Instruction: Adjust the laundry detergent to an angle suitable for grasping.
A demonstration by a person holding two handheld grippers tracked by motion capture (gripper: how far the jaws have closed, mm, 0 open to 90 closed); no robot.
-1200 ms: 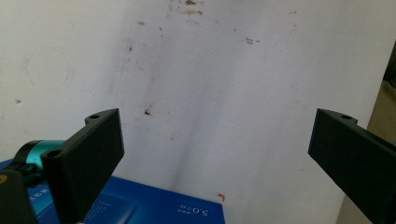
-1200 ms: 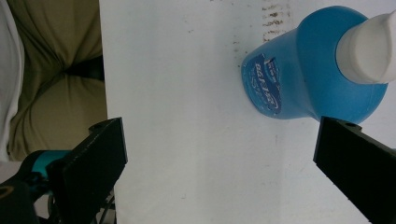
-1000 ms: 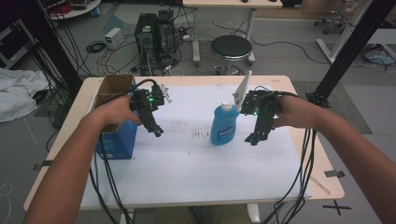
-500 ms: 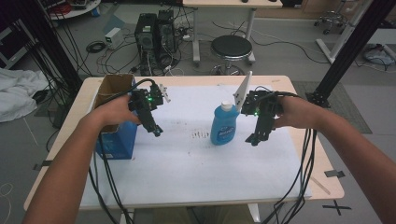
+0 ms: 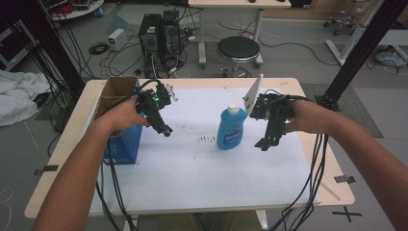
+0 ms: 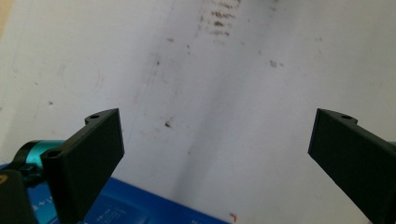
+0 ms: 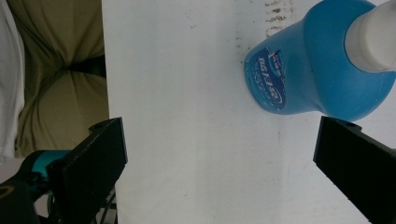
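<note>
A blue bottle (image 5: 231,128) with a white cap stands upright near the middle of the white table cover (image 5: 192,168). My right gripper (image 5: 265,142) hovers just to the right of it, open, nothing between its jaws. In the right gripper view the blue bottle (image 7: 317,74) sits at the upper right, beyond the jaws. My left gripper (image 5: 165,130) is held open over the cover, left of the bottle and beside a blue open-topped box (image 5: 122,144). In the left gripper view the box's blue edge (image 6: 140,212) shows at the bottom between the wide-apart jaws.
The blue box's brown cardboard flaps (image 5: 115,91) stand open at the table's left. Dark smudges (image 5: 207,139) mark the cover near the bottle. Cables (image 5: 308,183) trail from both grippers over the front edge. A black stool (image 5: 238,49) and computer towers (image 5: 161,33) stand behind the table.
</note>
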